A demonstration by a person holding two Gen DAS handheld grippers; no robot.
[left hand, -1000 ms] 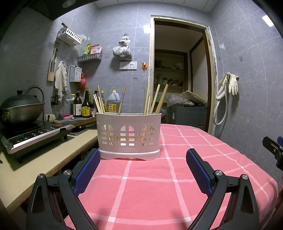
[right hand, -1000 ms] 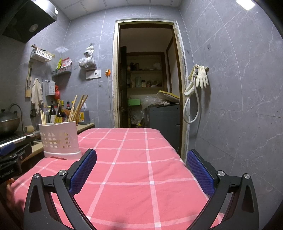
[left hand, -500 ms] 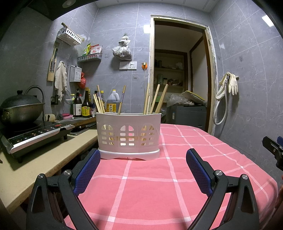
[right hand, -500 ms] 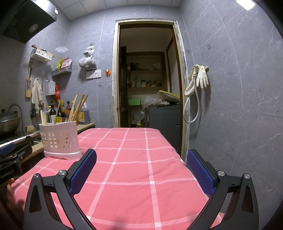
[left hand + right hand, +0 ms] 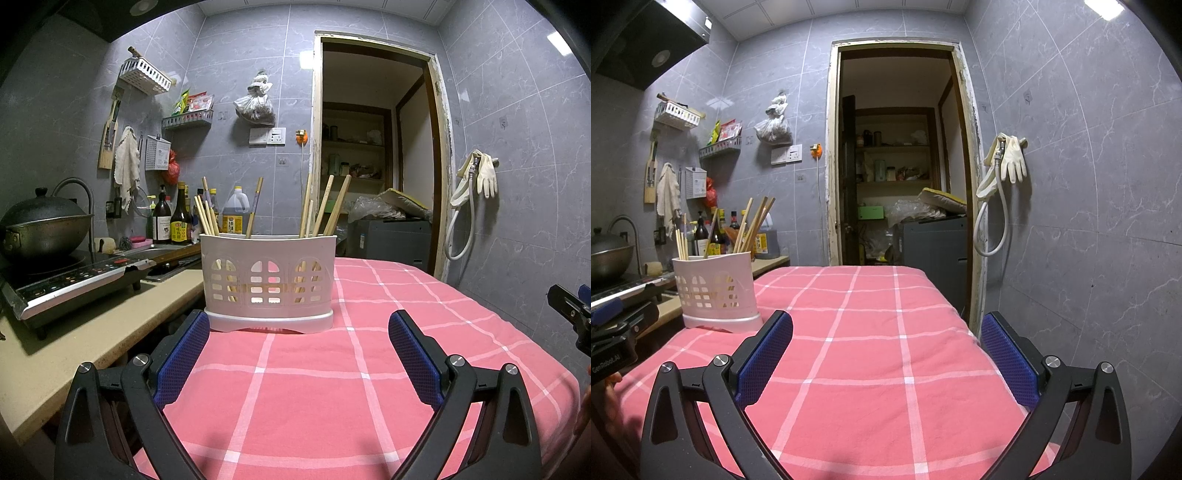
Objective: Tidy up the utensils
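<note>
Starting at the left, we see a wok (image 5: pixel 42 229) on an induction cooker (image 5: pixel 70 284) and sauce bottles (image 5: pixel 171 221) lining the beige counter beside our worktop (image 5: pixel 314 387), which wears a pink checked cloth. Next comes the task's thing: a white slotted utensil holder (image 5: pixel 267 284) standing upright near the worktop's left edge, with wooden chopsticks (image 5: pixel 325 210) leaning in separate clusters, apparently by compartment. No loose utensil shows on the cloth, so the scene fits sorting that is finished as well as sorting with more pieces waiting out of view.

Our left gripper (image 5: pixel 297 354) hovers low, aimed squarely at the holder, its jaws wide apart and empty, a stance that suits reaching in or drawing away. Further right, our right gripper (image 5: pixel 886 354) faces the bare cloth toward the doorway (image 5: pixel 901 158), jaws likewise spread with nothing between them, probably kept clear of the holder.
</note>
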